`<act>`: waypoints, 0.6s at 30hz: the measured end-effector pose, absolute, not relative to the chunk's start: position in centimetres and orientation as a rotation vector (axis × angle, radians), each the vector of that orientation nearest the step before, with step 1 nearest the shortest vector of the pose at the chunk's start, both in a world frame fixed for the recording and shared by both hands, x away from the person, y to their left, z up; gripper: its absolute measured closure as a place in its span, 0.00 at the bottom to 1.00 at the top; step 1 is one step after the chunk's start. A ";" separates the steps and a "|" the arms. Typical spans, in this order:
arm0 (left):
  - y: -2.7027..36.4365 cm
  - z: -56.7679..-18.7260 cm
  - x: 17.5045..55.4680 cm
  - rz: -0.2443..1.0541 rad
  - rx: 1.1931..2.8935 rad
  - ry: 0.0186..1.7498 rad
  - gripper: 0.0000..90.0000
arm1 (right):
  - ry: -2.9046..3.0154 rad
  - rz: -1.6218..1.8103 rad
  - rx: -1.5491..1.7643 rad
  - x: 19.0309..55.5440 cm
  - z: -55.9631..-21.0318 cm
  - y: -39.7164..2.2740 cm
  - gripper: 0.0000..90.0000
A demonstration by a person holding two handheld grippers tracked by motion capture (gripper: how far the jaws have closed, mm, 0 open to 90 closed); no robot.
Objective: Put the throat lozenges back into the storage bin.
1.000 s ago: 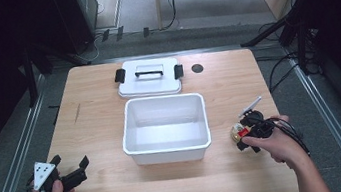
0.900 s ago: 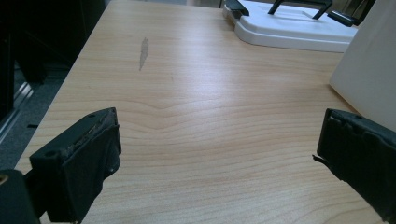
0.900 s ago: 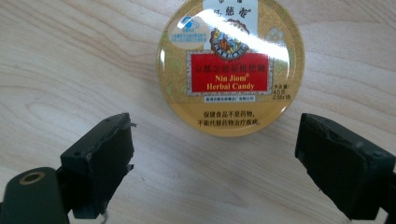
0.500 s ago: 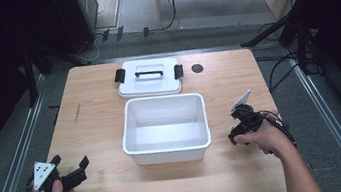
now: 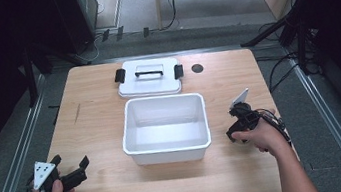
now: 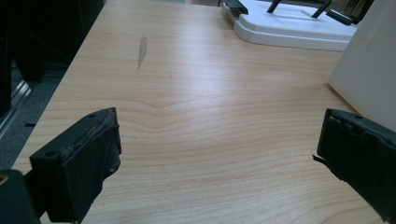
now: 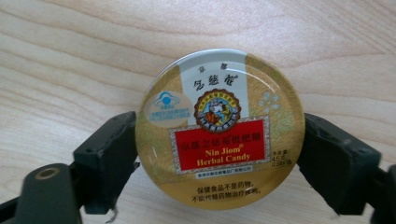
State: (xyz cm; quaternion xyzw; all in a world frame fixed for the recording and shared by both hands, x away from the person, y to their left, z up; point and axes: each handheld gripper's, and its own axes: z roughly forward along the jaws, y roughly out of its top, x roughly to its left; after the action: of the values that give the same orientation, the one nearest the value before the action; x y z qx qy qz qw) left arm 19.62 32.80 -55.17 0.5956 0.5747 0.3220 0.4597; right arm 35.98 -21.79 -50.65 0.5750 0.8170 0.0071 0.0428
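- High view: I see my right gripper (image 5: pixel 240 119) just right of the white bin (image 5: pixel 166 128), which sits mid-table with its lid (image 5: pixel 148 77) lying flat just behind it. My left gripper (image 5: pixel 69 177) rests well to the bin's left, near the table's (image 5: pixel 95 111) front edge.
- Left gripper view: my jaws stand wide apart with nothing but bare wood between them; the bin's wall (image 6: pixel 369 65) is at the right.
- Right gripper view: a round candy tin (image 7: pixel 219 128) lies flat on the wood to the bin's right. My jaws have just been closing, one on each side of it, and seem to touch its rim.
- Risk, as I judge it: the tin's rim is smooth and curved, so an off-centre squeeze could let it slide out or tip on lifting.
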 end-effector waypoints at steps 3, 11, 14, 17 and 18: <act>32.8 -55.2 19.6 0.793 1.467 1.415 0.00 | 2.498 0.026 1.757 36.0 -50.6 -21.7 0.22; 32.8 -55.2 19.6 0.792 1.468 1.415 0.00 | 2.518 0.045 1.735 36.0 -50.1 -21.7 0.23; 32.8 -55.2 19.6 0.795 1.471 1.416 0.00 | 2.520 0.061 1.723 35.9 -49.1 -21.5 0.23; 32.8 -55.2 19.6 0.794 1.470 1.415 0.00 | 2.521 0.073 1.709 35.9 -48.2 -21.3 0.23; 32.8 -55.2 19.6 0.795 1.471 1.416 0.00 | 2.522 0.077 1.709 35.9 -47.9 -21.2 0.23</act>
State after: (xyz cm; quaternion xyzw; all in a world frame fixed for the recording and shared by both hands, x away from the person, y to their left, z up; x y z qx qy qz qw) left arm 19.61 32.79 -55.16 0.5969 0.5746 0.3226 0.4577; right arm 35.94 -21.20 -47.87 0.5601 0.8267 0.0253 0.0469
